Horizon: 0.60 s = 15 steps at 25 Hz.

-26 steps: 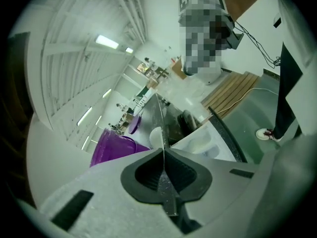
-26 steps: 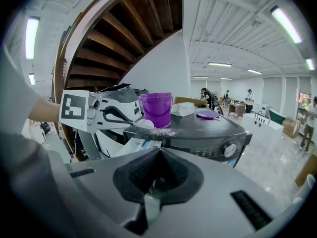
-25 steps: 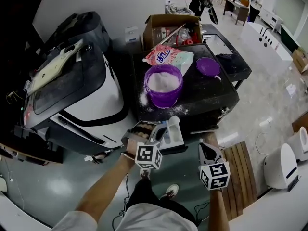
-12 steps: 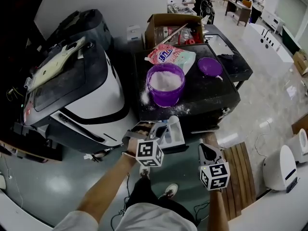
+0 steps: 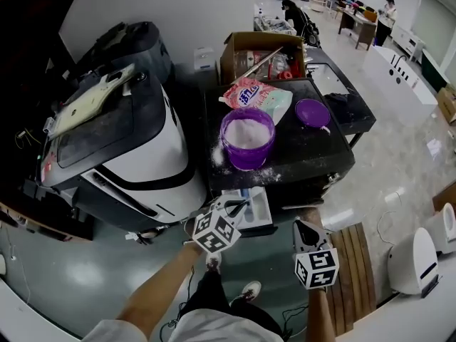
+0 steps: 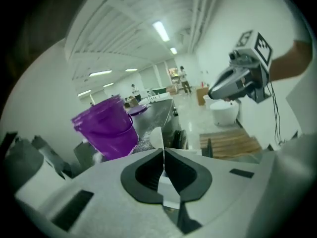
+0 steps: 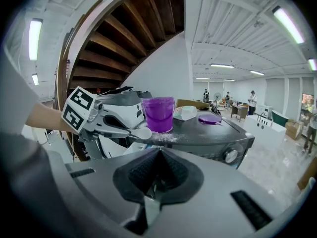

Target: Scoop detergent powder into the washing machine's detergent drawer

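A purple bucket (image 5: 247, 137) of white detergent powder stands on the dark washing machine top (image 5: 313, 155). The white detergent drawer (image 5: 260, 206) sticks out of the machine's front, below the bucket. My left gripper (image 5: 237, 209) is shut on a white spoon (image 6: 156, 138) by its handle and hovers over the drawer. The right gripper view shows the spoon's bowl (image 7: 142, 132) level, just in front of the bucket (image 7: 158, 114). My right gripper (image 5: 305, 228) is shut and holds nothing, to the right of the drawer and apart from it.
A detergent bag (image 5: 255, 95) and the purple lid (image 5: 312, 112) lie behind the bucket, with spilled powder around it. An open cardboard box (image 5: 262, 52) sits further back. A second black-and-white machine (image 5: 121, 155) stands to the left, a wooden pallet (image 5: 356, 269) to the right.
My left gripper has rolled, its marker cube now tilted, and the spoon has come lower over the drawer. The right gripper has stayed put.
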{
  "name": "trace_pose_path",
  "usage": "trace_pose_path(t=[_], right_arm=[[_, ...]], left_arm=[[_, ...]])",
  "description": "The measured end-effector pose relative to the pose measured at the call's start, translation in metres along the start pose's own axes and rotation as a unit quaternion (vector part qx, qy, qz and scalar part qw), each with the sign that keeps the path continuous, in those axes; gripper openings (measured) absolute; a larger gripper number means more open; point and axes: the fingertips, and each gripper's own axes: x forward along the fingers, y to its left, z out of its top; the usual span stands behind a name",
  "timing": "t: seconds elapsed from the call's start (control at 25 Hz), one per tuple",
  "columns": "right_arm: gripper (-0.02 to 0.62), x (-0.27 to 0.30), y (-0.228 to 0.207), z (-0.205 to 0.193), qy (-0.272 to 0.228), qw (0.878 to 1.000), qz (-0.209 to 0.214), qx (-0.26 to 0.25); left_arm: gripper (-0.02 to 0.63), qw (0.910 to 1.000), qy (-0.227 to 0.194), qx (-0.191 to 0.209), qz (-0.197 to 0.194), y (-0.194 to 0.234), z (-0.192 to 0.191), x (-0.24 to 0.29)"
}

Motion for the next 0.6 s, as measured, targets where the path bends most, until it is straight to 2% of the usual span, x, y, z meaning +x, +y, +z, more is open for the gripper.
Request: trace_pose_path(t=[0.08, 0.12, 0.2, 0.28, 0.32, 0.36, 0.4, 0.48, 0.6], right_arm=[[-0.003, -0.001, -0.006, 0.007, -0.007, 1.0, 0.004, 0.006], [-0.003, 0.0, -0.009, 0.011, -0.011, 1.0, 0.006, 0.009], [-0.003, 0.0, -0.01, 0.019, -0.018, 1.0, 0.01, 0.013], [-0.003, -0.002, -0.009, 0.028, -0.023, 1.0, 0.01, 0.014], [-0.003, -0.004, -0.009, 0.033, -0.026, 1.0, 0.008, 0.014], [-0.003, -0.005, -0.008, 0.039, -0.029, 0.999, 0.006, 0.013], [-0.003, -0.006, -0.009, 0.047, -0.035, 0.999, 0.004, 0.009], [-0.003, -0.008, -0.01, 0.067, -0.052, 0.999, -0.003, 0.0], [-0.003, -0.013, -0.008, 0.101, -0.083, 0.996, -0.021, -0.012]], left_arm=[[0.012, 0.995, -0.025, -0.095, -0.014, 0.006, 0.002, -0.005], [0.012, 0.9886, -0.039, -0.144, -0.022, 0.01, 0.004, -0.008], [0.013, 0.9669, -0.069, -0.242, -0.043, 0.018, 0.007, -0.018], [0.014, 0.937, -0.101, -0.327, -0.068, 0.023, 0.013, -0.029], [0.013, 0.9229, -0.117, -0.358, -0.08, 0.026, 0.017, -0.035], [0.014, 0.9123, -0.132, -0.377, -0.089, 0.03, 0.022, -0.041], [0.014, 0.9073, -0.145, -0.383, -0.094, 0.033, 0.028, -0.047], [0.014, 0.9115, -0.161, -0.366, -0.096, 0.043, 0.038, -0.059], [0.014, 0.9312, -0.171, -0.312, -0.079, 0.06, 0.052, -0.08]])
